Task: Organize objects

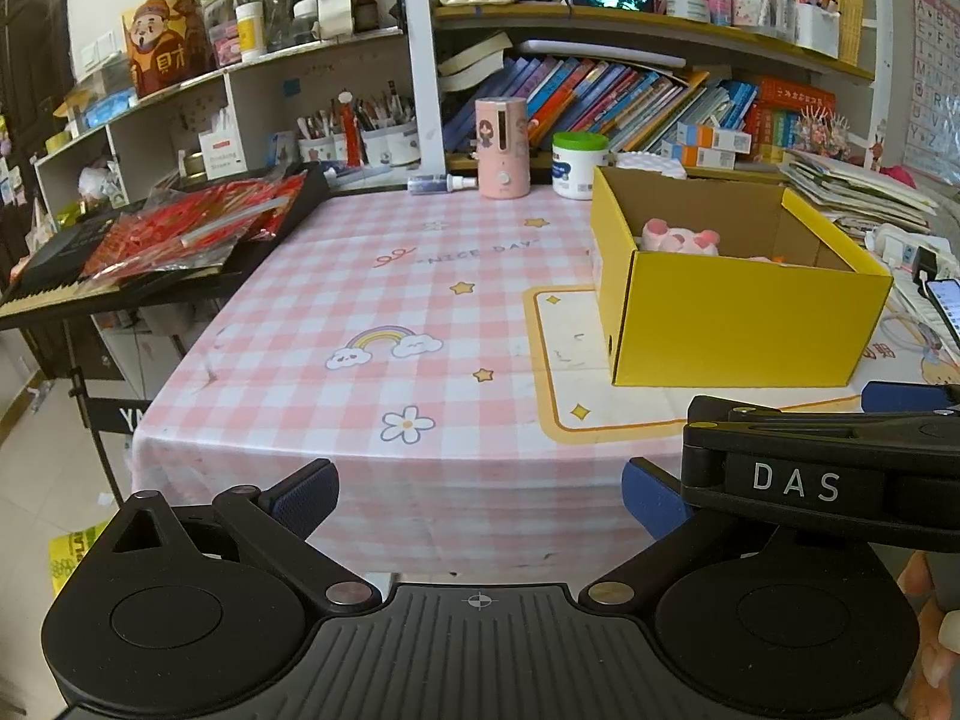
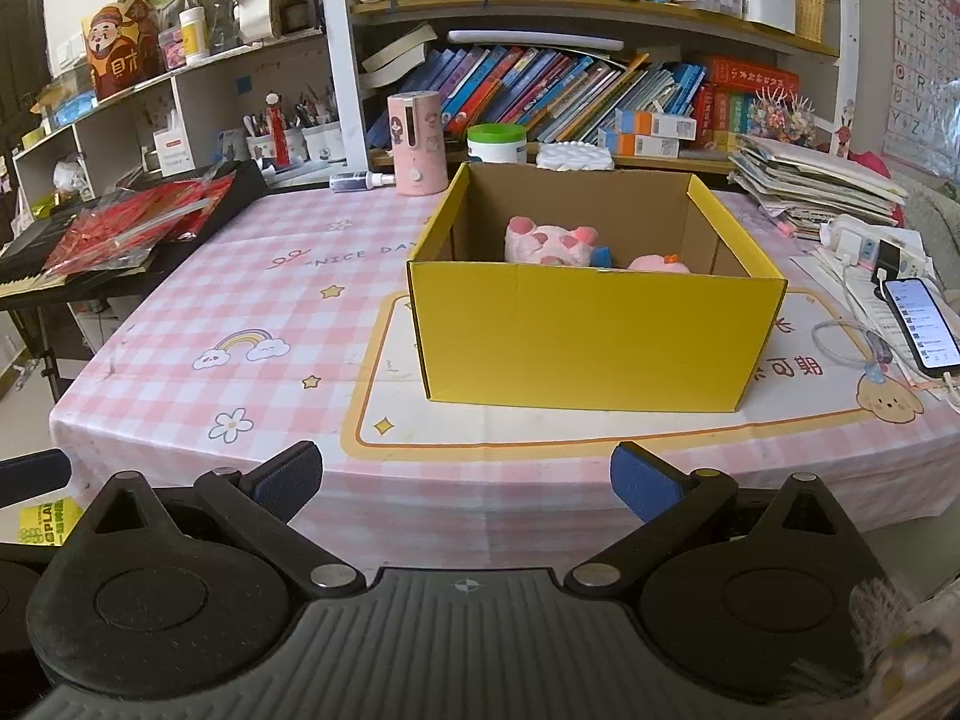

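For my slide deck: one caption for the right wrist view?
Open right hand-held gripper faces a yellow cardboard box holding pink plush toys on a pink checked tablecloth.

Both views look forward along a hand-held gripper from just off the near edge of the desk [image 2: 180,312], slightly downward across its top toward the bookshelf [image 2: 540,90] at the back. The left wrist view sits further left: the yellow box [image 1: 744,324] lies to its right, seen corner-on, and the right hand-held gripper [image 1: 840,468] crosses its lower right part. The right wrist view faces the yellow box [image 2: 594,342] almost squarely, near the middle of the frame and near enough to see inside. Both share the checked desk top, the box, the pink cylinder [image 1: 503,147] and the bookshelf.
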The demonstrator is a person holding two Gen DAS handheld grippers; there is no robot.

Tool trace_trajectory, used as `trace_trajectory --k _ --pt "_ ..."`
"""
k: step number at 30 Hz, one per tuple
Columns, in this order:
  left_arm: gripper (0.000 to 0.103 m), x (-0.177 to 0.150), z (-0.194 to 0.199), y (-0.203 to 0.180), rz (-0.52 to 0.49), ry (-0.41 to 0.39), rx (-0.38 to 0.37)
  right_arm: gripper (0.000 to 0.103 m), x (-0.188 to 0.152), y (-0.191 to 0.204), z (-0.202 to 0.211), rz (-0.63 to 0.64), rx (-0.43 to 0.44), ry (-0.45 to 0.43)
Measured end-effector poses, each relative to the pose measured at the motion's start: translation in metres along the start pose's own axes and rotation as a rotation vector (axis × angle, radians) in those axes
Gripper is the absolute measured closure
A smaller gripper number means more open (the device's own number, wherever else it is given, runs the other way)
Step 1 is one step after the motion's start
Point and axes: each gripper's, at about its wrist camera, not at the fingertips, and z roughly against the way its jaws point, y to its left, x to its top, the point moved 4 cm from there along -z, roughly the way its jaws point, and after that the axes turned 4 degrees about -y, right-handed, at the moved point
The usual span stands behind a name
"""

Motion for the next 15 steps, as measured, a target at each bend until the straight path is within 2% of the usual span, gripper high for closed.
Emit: trace_trajectory --k 7,15 --pt "0.001 0.0000 -0.0015 0.0043 0.027 -0.004 -0.014 0.000 0.0002 0.0012 -0.0013 -0.006 0.013 -0.003" --pt "0.001 0.0009 -0.0044 0.0018 0.012 0.004 -0.009 0.000 0.0004 0.0018 -0.0052 -0.010 0.012 0.008"
